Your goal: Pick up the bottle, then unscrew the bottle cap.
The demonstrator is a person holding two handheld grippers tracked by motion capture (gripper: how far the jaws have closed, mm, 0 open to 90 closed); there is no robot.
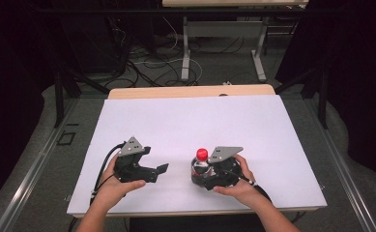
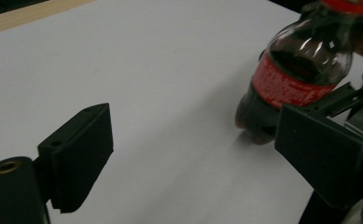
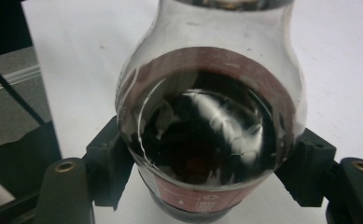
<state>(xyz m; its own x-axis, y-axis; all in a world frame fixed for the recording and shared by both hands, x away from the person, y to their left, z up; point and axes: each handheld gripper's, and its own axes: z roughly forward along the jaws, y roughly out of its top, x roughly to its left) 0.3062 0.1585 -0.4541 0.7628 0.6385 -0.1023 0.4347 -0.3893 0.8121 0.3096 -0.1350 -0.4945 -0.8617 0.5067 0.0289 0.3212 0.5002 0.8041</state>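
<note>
A small cola bottle (image 1: 201, 162) with a red cap and red label stands on the white sheet (image 1: 185, 121) right of centre. My right gripper (image 1: 201, 173) is shut on it, a black jaw pressed against each side of the bottle's body (image 3: 207, 116). My left gripper (image 1: 154, 160) is a short way to the bottle's left, pointing toward it, open with nothing between its jaws. In the left gripper view the bottle (image 2: 296, 79) shows beyond the gripper (image 2: 193, 158), at the upper right.
The white sheet covers a wooden table (image 1: 190, 91). Beyond its far edge are a second table's legs (image 1: 185, 58) and loose cables (image 1: 147, 67) on the floor. Dark curtains close in both sides.
</note>
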